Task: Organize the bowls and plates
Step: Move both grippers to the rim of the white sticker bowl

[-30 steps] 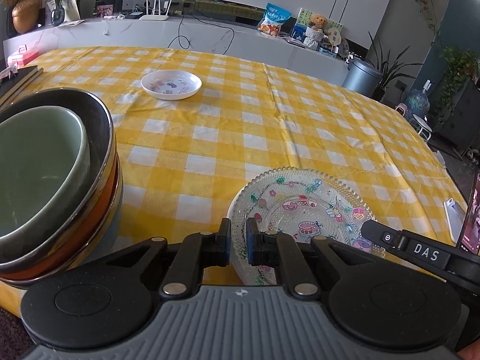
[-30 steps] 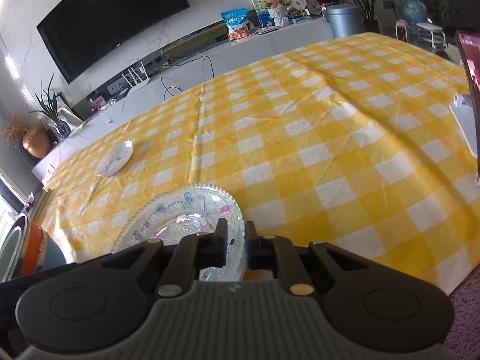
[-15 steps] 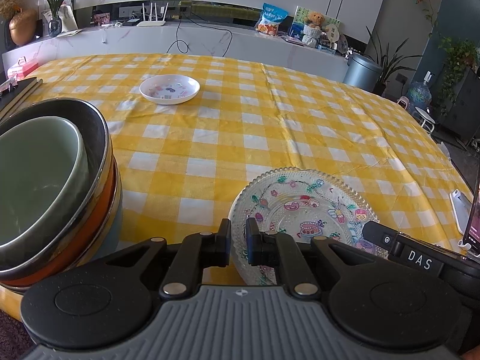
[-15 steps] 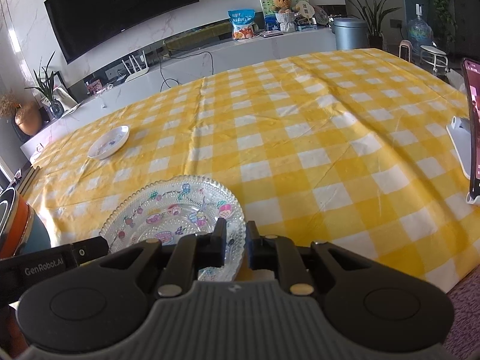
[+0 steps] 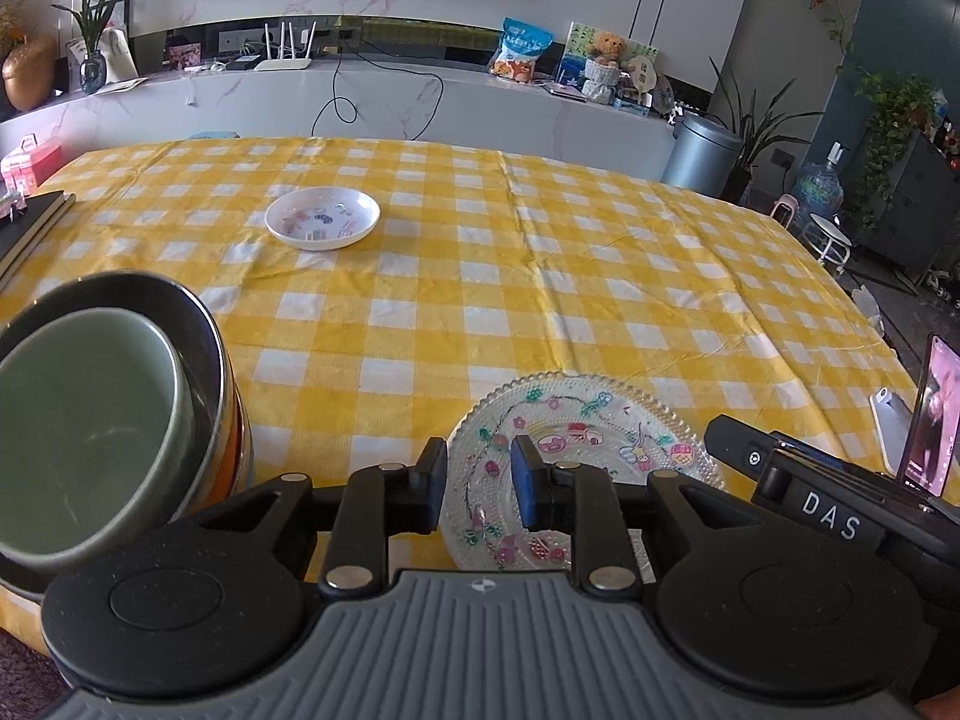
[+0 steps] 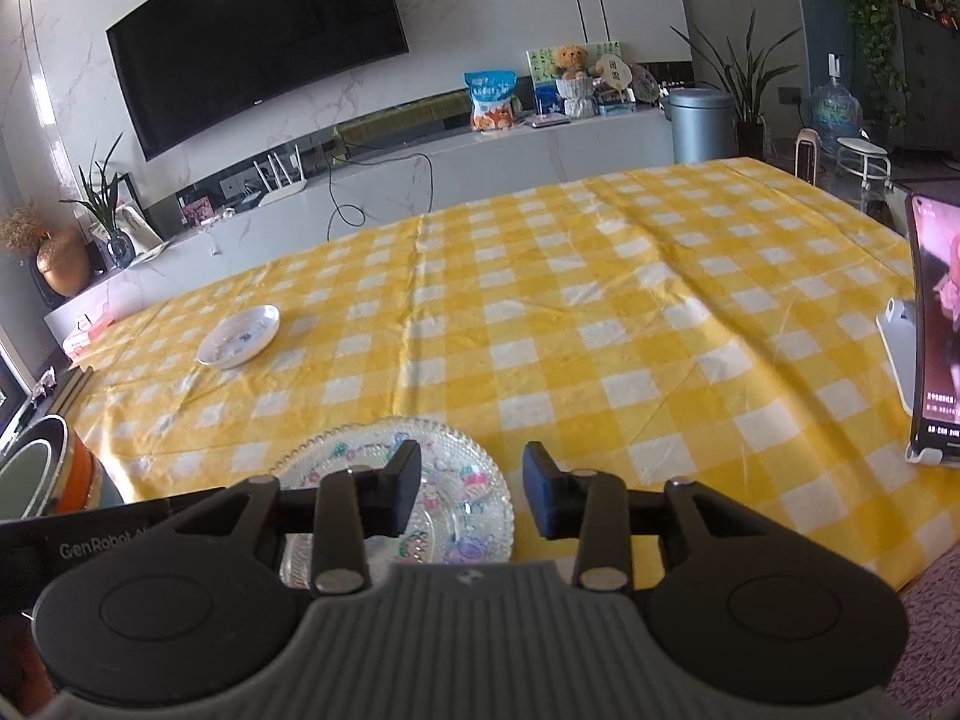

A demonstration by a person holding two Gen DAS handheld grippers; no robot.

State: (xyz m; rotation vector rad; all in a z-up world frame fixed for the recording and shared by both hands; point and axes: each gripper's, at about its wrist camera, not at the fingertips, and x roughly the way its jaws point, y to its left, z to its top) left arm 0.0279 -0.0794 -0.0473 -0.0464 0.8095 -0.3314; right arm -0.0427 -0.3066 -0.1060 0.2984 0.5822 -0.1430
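Table (image 5: 540, 276) draped in a soft, creased cloth of yellow and white checks. Near the front edge, a round plate of clear pressed glass (image 5: 591, 420): beaded, scalloped rim, pebbled surface, small coloured cartoon prints across its well. Lying flat on the cloth.

Left gripper (image 5: 479, 489) hovering over the left rim of the glass plate, jaws opening; flat black pads apart, plate rim seen through the gap, pads not pressing on it. Released. Matte black linkage arms with bright rivets, ribbed grey body behind.

Right gripper (image 6: 471, 495) at the plate's right side, jaws opening wider than the left pair; one pad over the plate's rim, the other above bare cloth. Nothing clamped. Seen from the left wrist view as a black bar lettered "DAS", just right of the plate.

To the left, at the table's front corner, a nested stack of bowls (image 5: 108, 444): glossy pale green ceramic innermost, sitting off-centre in a dark bowl with a shiny metallic lip, orange and grey-blue rims beneath. Round, deep, smooth-walled.

Farther back on the left half, well apart from the rest, a small shallow white dish (image 5: 323, 218), smooth and glazed, tiny coloured motifs inside.

At the right edge, a phone (image 6: 936, 330) upright on a pale stand, screen lit.
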